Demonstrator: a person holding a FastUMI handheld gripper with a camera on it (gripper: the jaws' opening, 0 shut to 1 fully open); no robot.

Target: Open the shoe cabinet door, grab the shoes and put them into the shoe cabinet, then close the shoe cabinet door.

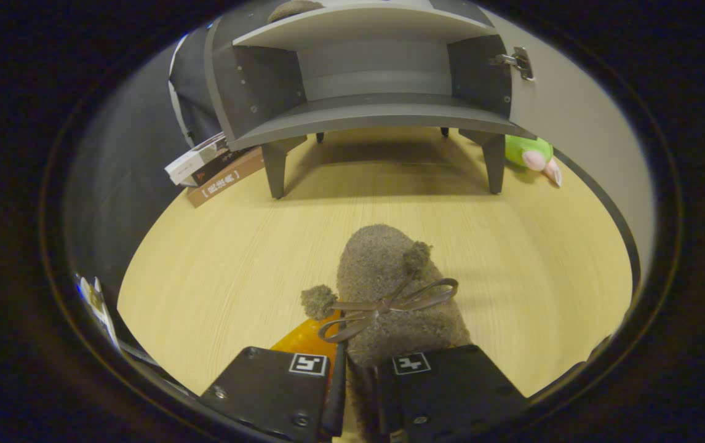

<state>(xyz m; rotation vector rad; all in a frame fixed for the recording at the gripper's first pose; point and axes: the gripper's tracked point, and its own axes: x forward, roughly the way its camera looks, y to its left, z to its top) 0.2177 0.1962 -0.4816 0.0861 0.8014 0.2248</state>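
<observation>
Between claw (362,381) fingers: one slipper (389,289) (gripped) | one cabinet (365,80), door open

Stacked books (214,169) and a green plush toy (534,155) lie on the wooden table (217,264).

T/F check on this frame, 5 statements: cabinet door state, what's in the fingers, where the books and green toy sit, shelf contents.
1. The shoe cabinet door is closed. False: it is swung open at the right, its hinge showing.
2. The gripper is shut on the brown fuzzy slipper. True: the slipper is pinched between both fingers, its toe pointing at the cabinet.
3. The books lie by the cabinet's left front leg. True.
4. The green plush toy sits on the lower shelf. False: it lies on the wooden surface behind the right front leg.
5. The lower shelf already holds the slipper. False: it looks bare.
</observation>
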